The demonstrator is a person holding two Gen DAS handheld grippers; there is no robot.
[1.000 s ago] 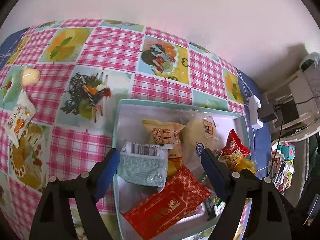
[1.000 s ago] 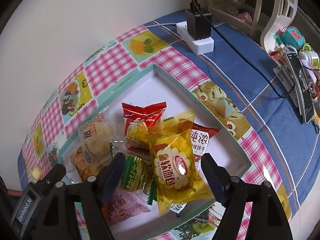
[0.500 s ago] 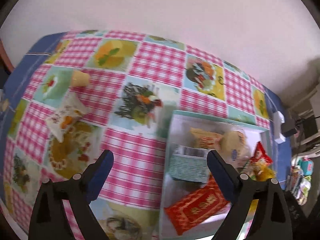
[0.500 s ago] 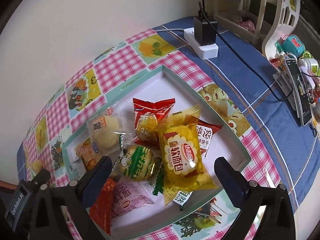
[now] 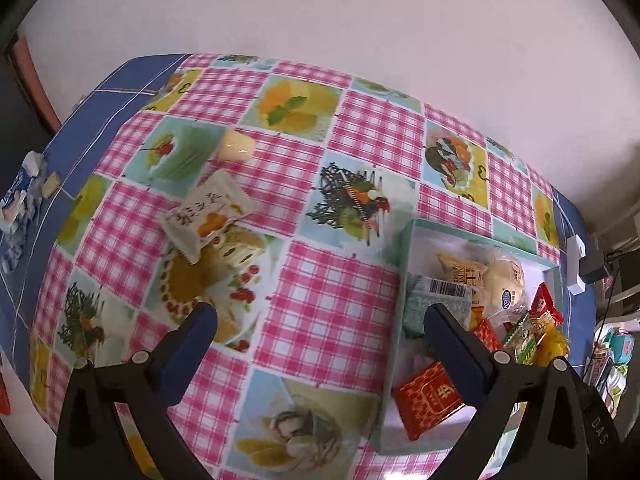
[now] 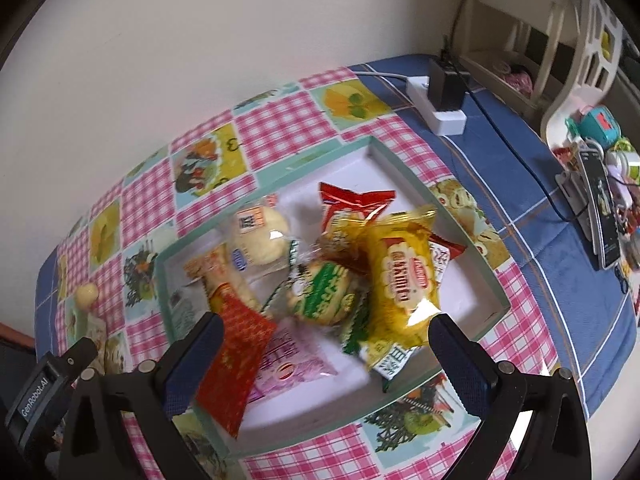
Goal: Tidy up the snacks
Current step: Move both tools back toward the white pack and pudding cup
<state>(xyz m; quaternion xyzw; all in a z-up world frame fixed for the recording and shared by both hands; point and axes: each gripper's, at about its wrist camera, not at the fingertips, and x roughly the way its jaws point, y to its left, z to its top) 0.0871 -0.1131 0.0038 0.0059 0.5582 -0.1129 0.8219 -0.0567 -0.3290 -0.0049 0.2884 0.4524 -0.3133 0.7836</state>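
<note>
A shallow box with a pale green rim [image 6: 412, 176] holds several snack packets, among them a yellow cake packet [image 6: 400, 272] and a red packet [image 6: 236, 344]. The box also shows in the left wrist view [image 5: 404, 256]. A white snack packet [image 5: 206, 214] and a pale yellow jelly cup [image 5: 238, 146] lie loose on the checked tablecloth, left of the box. My left gripper [image 5: 320, 326] is open and empty above the cloth between them and the box. My right gripper [image 6: 322, 336] is open and empty above the box.
A white power strip with a black charger [image 6: 440, 92] lies behind the box. A phone on a stand [image 6: 600, 204] and small toys sit at the right. A white shelf unit [image 6: 532, 32] stands behind. A wall backs the table; crumpled wrappers [image 5: 20, 196] lie at its left edge.
My left gripper has swung left, away from the box, bringing the loose white packet and jelly cup toward the centre. My right gripper has drawn back and risen from the box, jaws wider.
</note>
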